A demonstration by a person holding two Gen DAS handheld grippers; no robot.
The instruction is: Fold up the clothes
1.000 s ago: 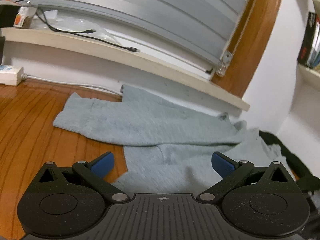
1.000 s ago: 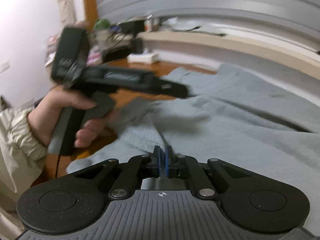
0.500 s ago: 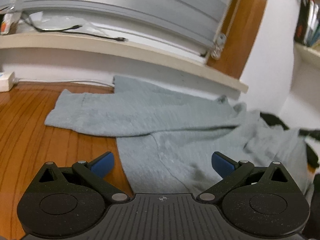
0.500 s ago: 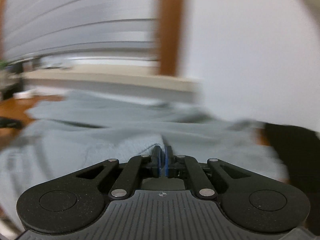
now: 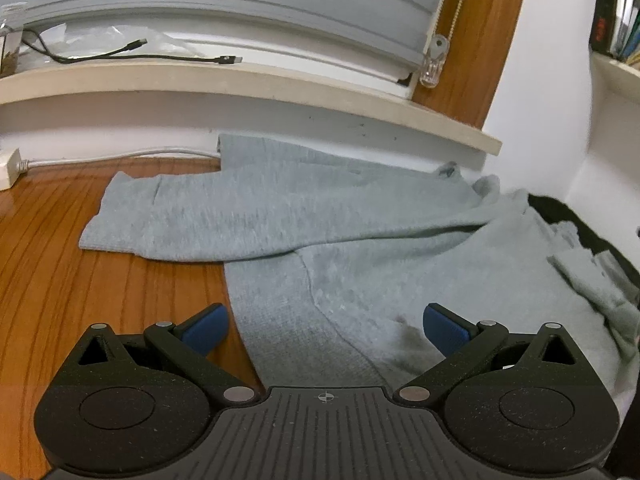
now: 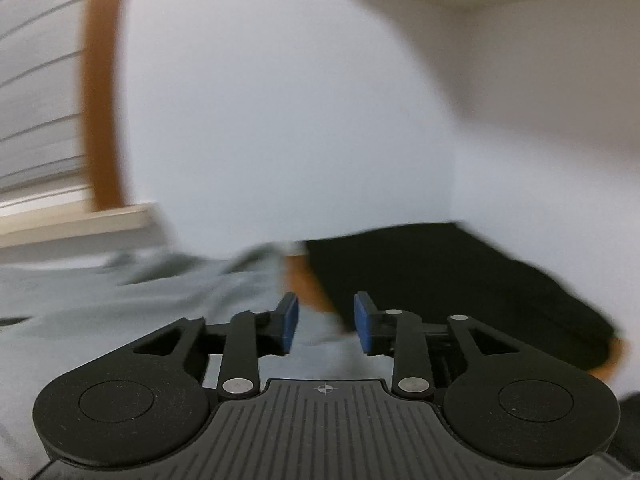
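Pale grey-blue knit sweater (image 5: 360,232) lies spread, rumpled; one sleeve crosses it.

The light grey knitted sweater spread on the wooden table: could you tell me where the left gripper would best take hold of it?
Probably at the cuff end of the sleeve of the light grey knitted sweater, coming in low from the bare wooden table on its left. That cuff lies flat with a free edge over bare wood, so one finger can slide underneath. The left gripper is open and holds nothing.

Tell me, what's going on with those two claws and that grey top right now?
Left gripper open above grey sweater, holding nothing. Right gripper jaws opening, nothing pinched. Sweater spread on wooden table, one sleeve across. Black garment beside it.
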